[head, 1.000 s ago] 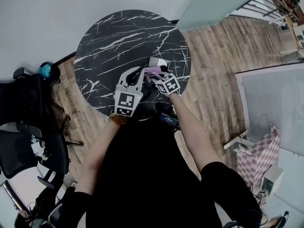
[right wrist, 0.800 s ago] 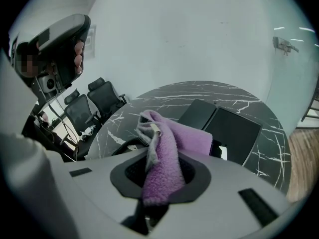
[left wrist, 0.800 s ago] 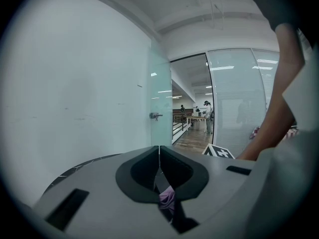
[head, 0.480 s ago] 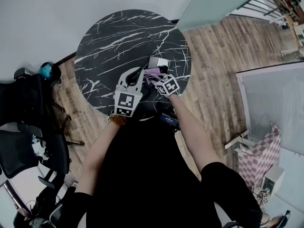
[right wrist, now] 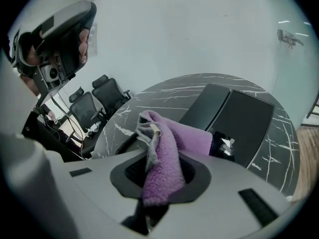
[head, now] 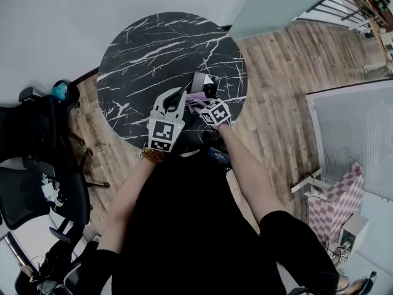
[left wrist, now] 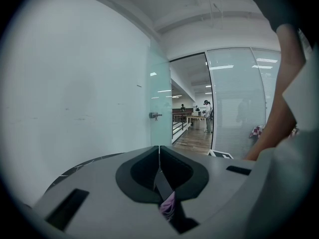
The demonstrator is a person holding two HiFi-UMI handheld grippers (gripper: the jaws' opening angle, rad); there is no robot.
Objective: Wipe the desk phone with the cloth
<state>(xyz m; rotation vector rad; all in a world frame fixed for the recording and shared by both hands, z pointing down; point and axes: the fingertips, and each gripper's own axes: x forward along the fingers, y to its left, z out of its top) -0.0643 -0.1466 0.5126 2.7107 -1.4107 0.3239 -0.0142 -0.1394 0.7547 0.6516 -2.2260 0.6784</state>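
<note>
Your right tool (head: 201,103) was pinching the purple cloth (head: 195,97). In the right gripper view the cloth (right wrist: 174,148) bulged up between the jaws of that tool (right wrist: 159,168) and folded over toward the phone (right wrist: 234,118). The phone (head: 206,82) lay on the black marbled tabletop (head: 147,48), near its edge on your side, and the cloth sat at the phone's near end. Whether it pressed on the phone could not be made out.

Your left tool (head: 178,97) was just beside the right one, tilted up toward the wall. Its jaws were pressed together (left wrist: 159,156), and a sliver of purple showed low in the slit between them.

Against the picture from a second before, your right tool had drawn back only slightly toward you, and a little more of the phone's dark face showed beside the cloth. Your left tool had stayed where it was.
</note>
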